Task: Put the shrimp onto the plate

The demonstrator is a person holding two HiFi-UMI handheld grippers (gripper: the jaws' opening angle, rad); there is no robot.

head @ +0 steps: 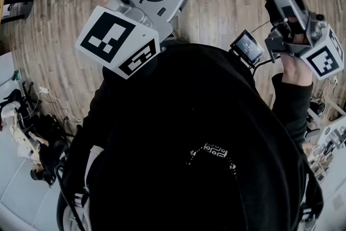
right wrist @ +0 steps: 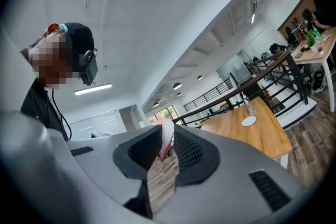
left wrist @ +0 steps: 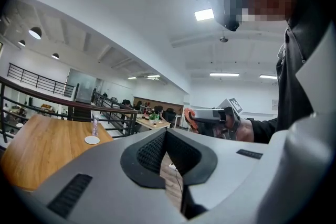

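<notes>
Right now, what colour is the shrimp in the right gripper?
The shrimp is pale pinkish white with an orange-red end; right gripper view shows it best.

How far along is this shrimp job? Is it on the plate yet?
Done: the shrimp is picked up, clamped in the right tool. In hand: it is held up in the air, away from the wooden table. Left: setting it on a plate; the small white disc on that table may be it. The left tool is shut and empty.
</notes>
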